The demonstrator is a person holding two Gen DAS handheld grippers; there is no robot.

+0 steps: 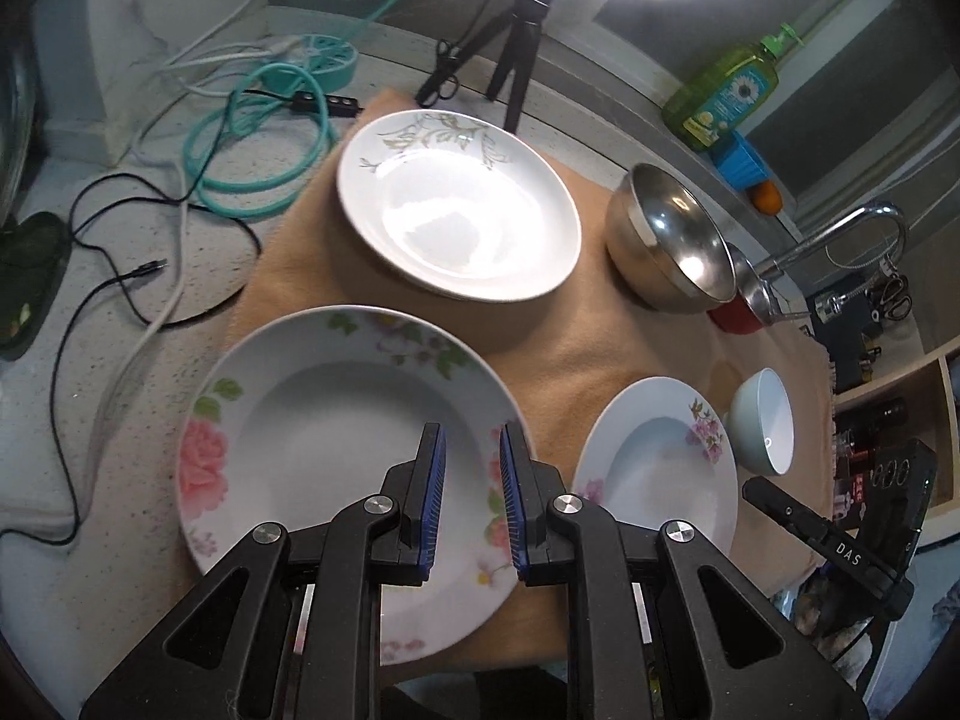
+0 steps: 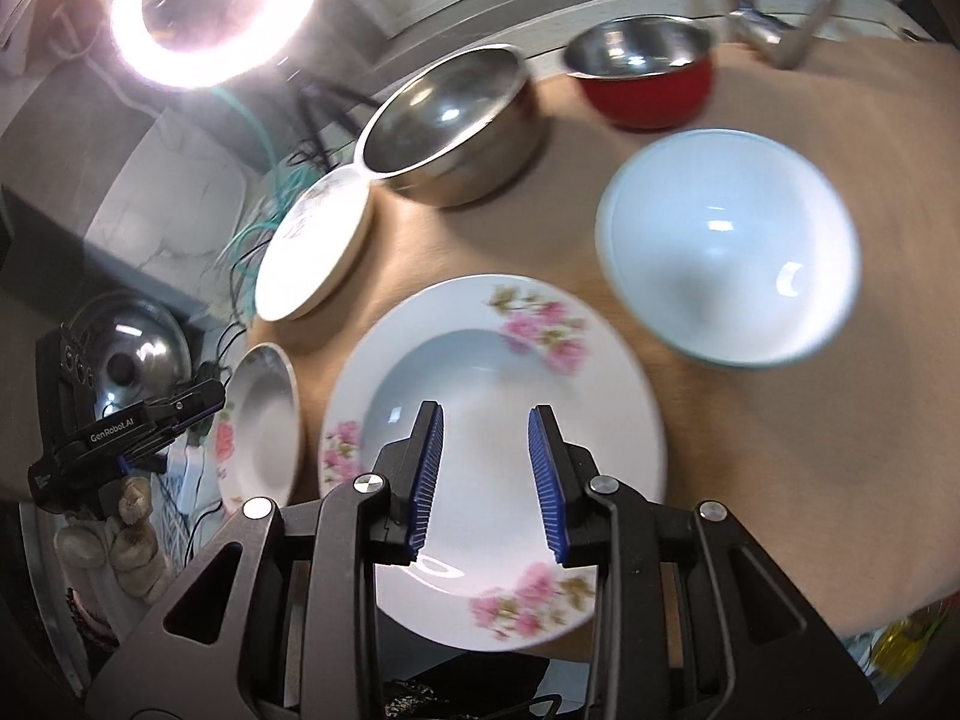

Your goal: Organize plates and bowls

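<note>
Little of the sorting looks done. Every dish lies by itself on the tan cloth over the worktop; nothing is stacked. The rose plate sits at the near left, the leaf plate beyond it, and the small plate at the near right. The steel bowl stands at the far right of the cloth, with the red bowl just behind and touching it as far as the left view shows. The pale bowl sits just beside the small plate's far right rim. I judge that the plates are yet to be piled and the bowls nested, so nearly the whole job is left.

The left hand-held gripper hangs over the rose plate, over its right rim, pointing steeply down. Its jaws stand a narrow gap apart with nothing between them, and the plate lies flat on the cloth beneath, not gripped.

The right hand-held gripper hangs over the small plate's well. Its jaws are parted somewhat wider, also empty, and the plate lies below them on the cloth. Whether the pads touch the plate I cannot tell. The view is blurred at its edges.
</note>
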